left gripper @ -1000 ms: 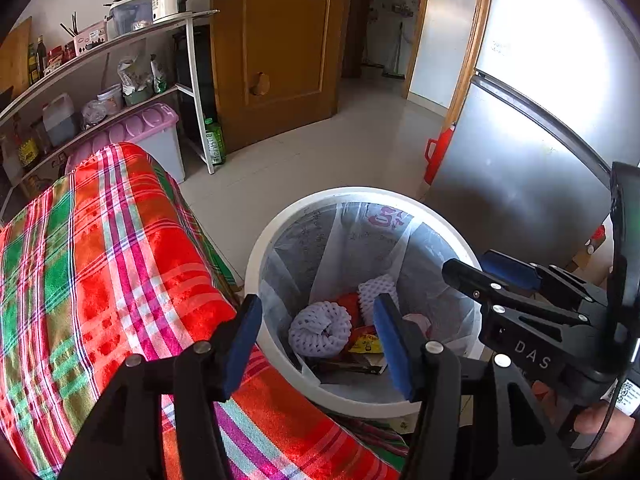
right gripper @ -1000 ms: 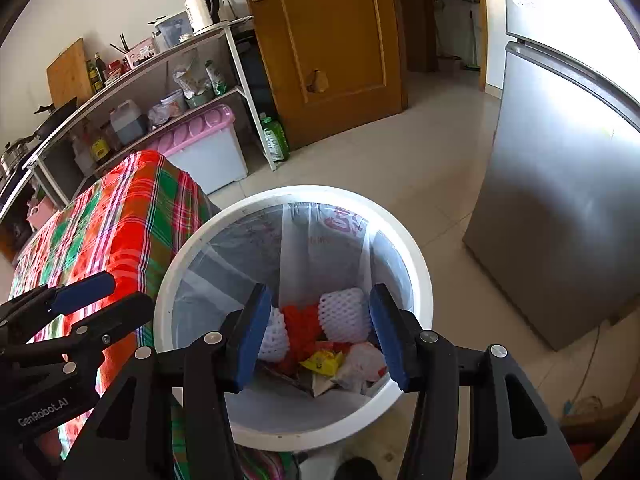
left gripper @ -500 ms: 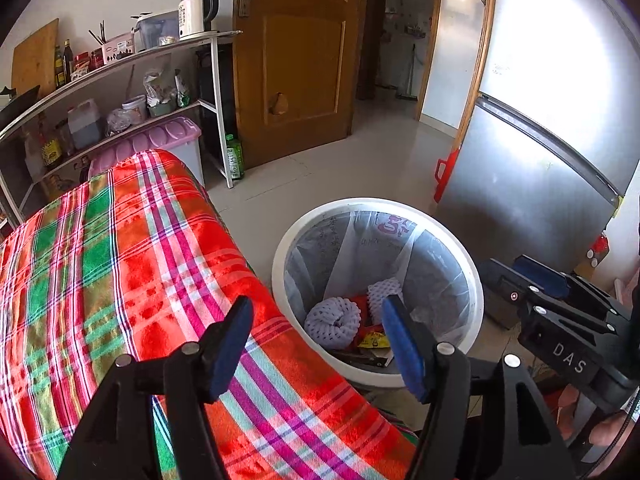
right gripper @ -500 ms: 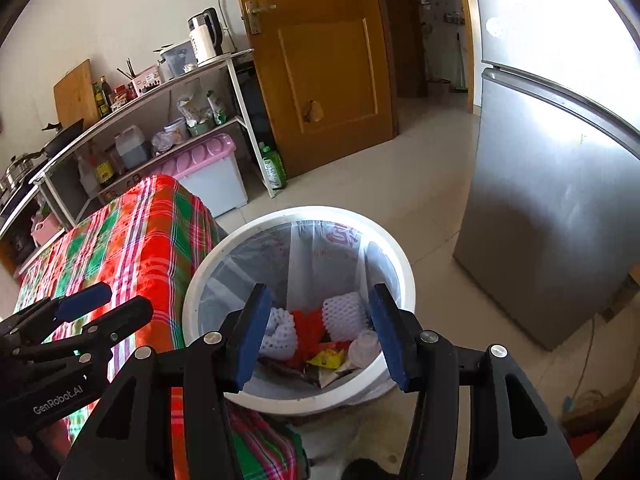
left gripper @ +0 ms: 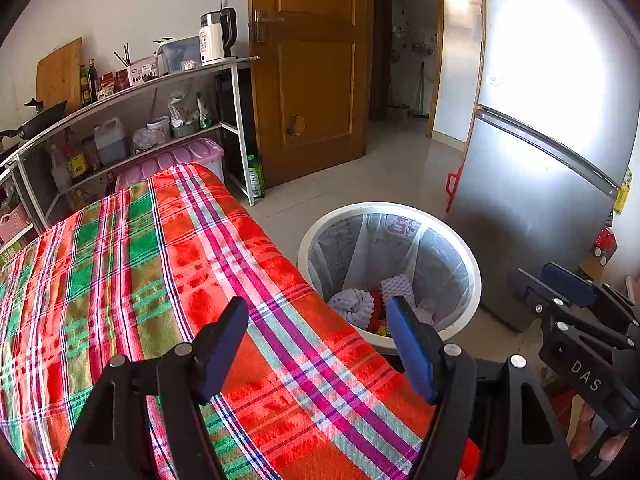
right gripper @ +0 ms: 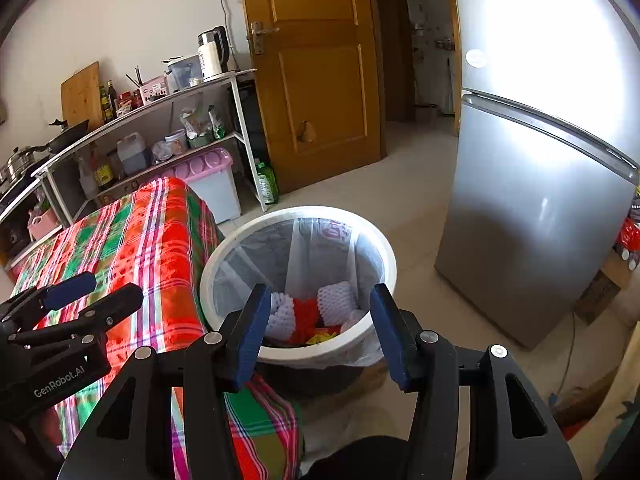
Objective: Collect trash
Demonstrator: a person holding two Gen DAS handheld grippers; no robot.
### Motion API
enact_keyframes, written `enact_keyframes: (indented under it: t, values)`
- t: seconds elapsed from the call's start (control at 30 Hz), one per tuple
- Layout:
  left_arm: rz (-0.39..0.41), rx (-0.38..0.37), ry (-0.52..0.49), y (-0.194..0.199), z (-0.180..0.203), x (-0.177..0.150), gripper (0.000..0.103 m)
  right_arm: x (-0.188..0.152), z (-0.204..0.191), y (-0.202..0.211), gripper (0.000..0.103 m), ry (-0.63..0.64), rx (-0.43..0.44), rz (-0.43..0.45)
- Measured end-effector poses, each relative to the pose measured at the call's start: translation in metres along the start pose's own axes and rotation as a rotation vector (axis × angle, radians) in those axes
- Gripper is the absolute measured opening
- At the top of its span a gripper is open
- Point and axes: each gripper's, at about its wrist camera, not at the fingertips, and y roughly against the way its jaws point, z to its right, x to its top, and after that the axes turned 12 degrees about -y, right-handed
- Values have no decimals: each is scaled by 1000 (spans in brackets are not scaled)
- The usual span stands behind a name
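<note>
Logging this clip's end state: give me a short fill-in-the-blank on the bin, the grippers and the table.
1. The bin is lined with a clear plastic ____.
2. Both the left gripper and the right gripper are ____ and hold nothing.
3. The table beside the bin is covered with a ____ cloth.
4. White foam fruit nets lie ____ the bin.

Missing words: bag; open; plaid; inside

Plaid tablecloth, silver fridge, wooden door, kettle on shelf.
</note>
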Motion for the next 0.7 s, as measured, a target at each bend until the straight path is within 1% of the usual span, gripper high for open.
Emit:
enact_keyframes:
  t: [0.03, 0.17, 0.3, 0.37, 0.53, 0.7]
  values:
    - [0, 2, 1, 1, 0, 0, 74, -1, -1, 1, 53, 2, -10, 2]
    - [13, 19, -7, 6, 1, 0, 74, -3, 0, 7, 53, -17, 5, 6]
    - [27, 2, -3, 8, 2, -1, 75, -3, 2, 13, 53, -26, 12, 13]
    - [17, 7, -1, 7, 1, -1, 75, -3, 2, 16, 53, -30, 6, 22]
    - [22, -1, -2, 8, 1, -1, 75, -3, 3, 19, 53, -32, 0, 28]
    - [18, 10, -2, 8, 2, -2, 75, -5, -1, 18, 53, -18, -6, 32]
